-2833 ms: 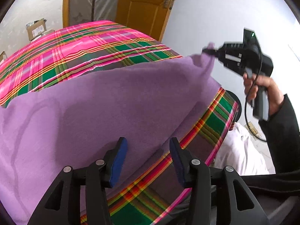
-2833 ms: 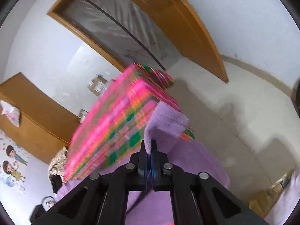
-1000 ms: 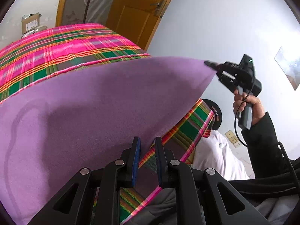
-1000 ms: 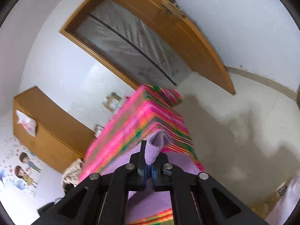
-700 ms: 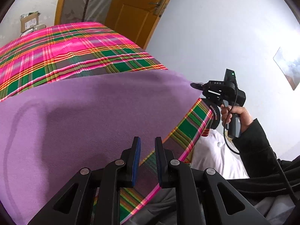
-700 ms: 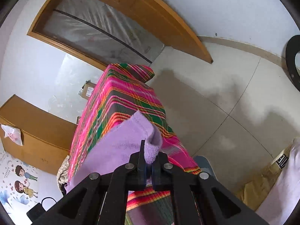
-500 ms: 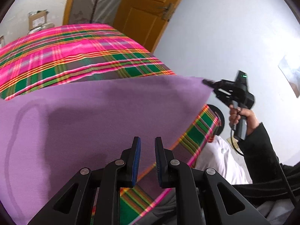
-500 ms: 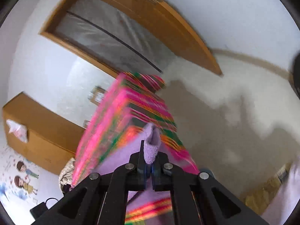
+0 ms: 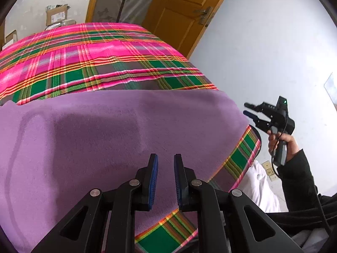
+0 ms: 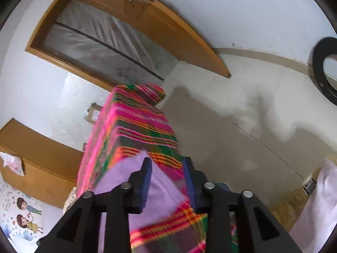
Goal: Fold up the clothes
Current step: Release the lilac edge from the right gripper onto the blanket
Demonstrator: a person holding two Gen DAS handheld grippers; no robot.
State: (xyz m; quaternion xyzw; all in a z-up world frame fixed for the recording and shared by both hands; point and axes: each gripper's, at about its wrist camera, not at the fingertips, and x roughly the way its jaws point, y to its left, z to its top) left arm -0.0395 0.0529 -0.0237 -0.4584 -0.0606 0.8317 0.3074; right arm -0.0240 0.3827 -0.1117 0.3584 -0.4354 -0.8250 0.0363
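A purple cloth lies spread flat on a table under a pink-and-green plaid cover. My left gripper sits low over the cloth's near edge. Its jaws are nearly together, and purple fabric fills the narrow gap. My right gripper hangs just off the cloth's far right corner with its jaws opening and nothing pinched. In the right wrist view, the right gripper is spread above the released corner of the cloth, which rests on the plaid cover.
A wooden door and cardboard boxes stand beyond the table. A person's hand holds the right gripper, with white fabric below it. A black ring-shaped object and a wooden cabinet flank the tiled floor.
The right gripper came down and let go of the cloth's corner, and its jaws spread. The cloth, raised and taut before, now lies flat. The left gripper kept its narrow gap.
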